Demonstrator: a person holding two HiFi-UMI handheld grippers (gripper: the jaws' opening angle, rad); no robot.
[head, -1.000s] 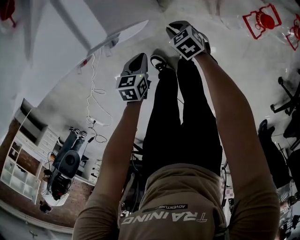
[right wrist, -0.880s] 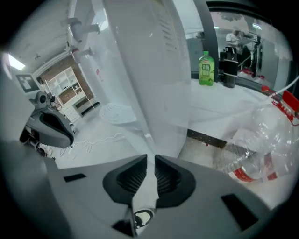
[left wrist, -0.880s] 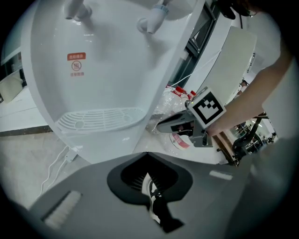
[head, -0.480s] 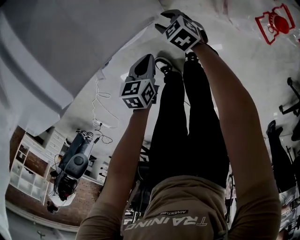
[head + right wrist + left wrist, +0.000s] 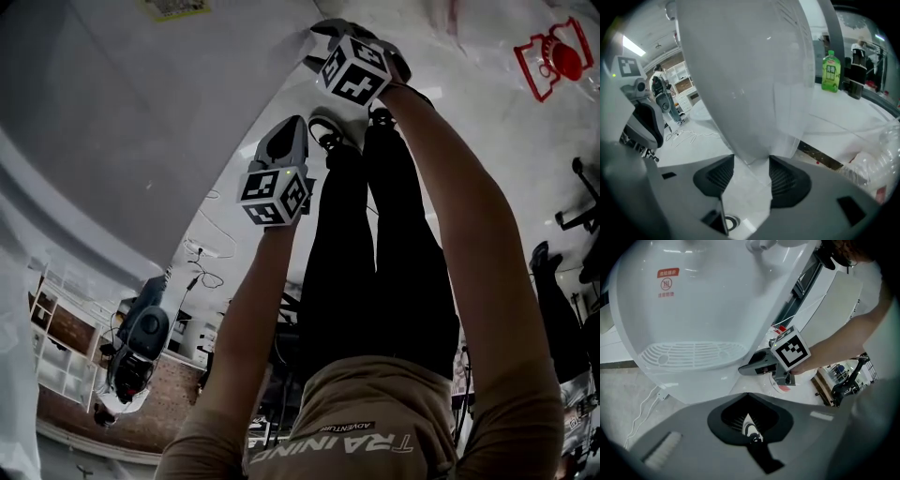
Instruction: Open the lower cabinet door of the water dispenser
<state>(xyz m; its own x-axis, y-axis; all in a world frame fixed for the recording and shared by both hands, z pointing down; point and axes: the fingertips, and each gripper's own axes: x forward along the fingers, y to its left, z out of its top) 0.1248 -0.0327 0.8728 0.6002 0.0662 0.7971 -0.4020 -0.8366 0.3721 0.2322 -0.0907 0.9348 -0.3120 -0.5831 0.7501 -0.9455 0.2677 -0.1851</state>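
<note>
The white water dispenser (image 5: 693,310) shows its drip grille (image 5: 691,355) and a red warning label (image 5: 667,282) in the left gripper view. Its white panel (image 5: 141,122) fills the upper left of the head view. My right gripper (image 5: 749,176) has its jaws opening, with the lower edge of a white panel (image 5: 754,108) standing between the pads. From the left gripper view, the right gripper (image 5: 757,367) reaches the dispenser's lower front. My left gripper (image 5: 750,420) hangs beside it, shut on nothing, above my shoe (image 5: 751,427).
A green bottle (image 5: 830,70) and a dark flask (image 5: 856,70) stand on a white table to the right. Cables (image 5: 202,253) trail over the floor. White shelves (image 5: 52,323) and a person (image 5: 131,352) are far left, an office chair (image 5: 581,202) far right.
The white panel now covers much more of the head view's upper left. Both grippers have sunk a little, the right one rolling and moving closer to the panel.
</note>
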